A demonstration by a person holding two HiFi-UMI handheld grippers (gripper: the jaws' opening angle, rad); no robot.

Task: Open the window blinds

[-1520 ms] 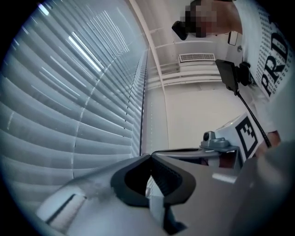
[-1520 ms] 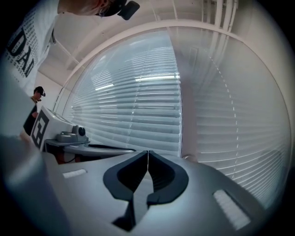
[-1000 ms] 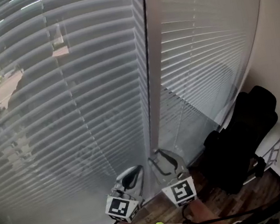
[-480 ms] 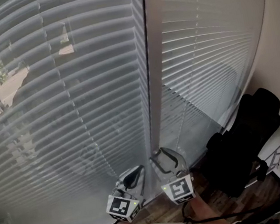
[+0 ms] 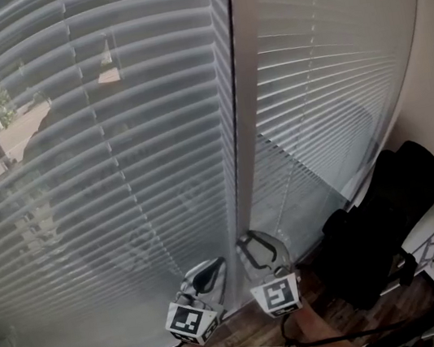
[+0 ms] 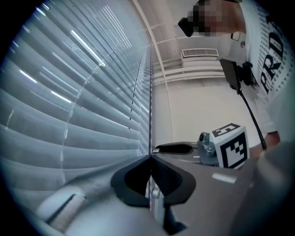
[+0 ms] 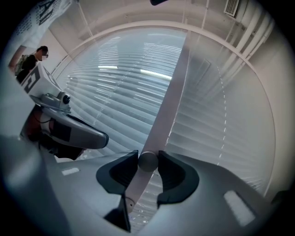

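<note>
Progress of blind opening, seen from the head and tongs cameras. Left blind (image 5: 100, 163) hangs at full length, its slats tilted enough that a tree and pavement outside show through. Right blind (image 5: 334, 83) also hangs at full length, but its slats read as a near-solid pale sheet with no outside view (judged still closed). Mullion (image 5: 246, 139) separates the two. Both tongs sit low, just beside the mullion's foot and near each other.

Left tongs (image 6: 150, 157) are pressed together at the tips. A thin dark line runs up from them along the left blind's edge, and whether it is a cord pinched there cannot be told. Right tongs (image 7: 148, 156) have just been closing and flank a round grey knob (image 7: 147, 164), with both pads appearing to touch it. The knob lies in front of the mullion and is likely the end of a control wand or cord, though which is not clear.

Judgement: the task is at an early stage.
- **Done:** the controls are reached, and the left blind passes some light.
- **Left:** turning or pulling the controls so that the right blind's slats open, and perhaps tilting the left blind's slats further. Neither blind is raised at all.
</note>
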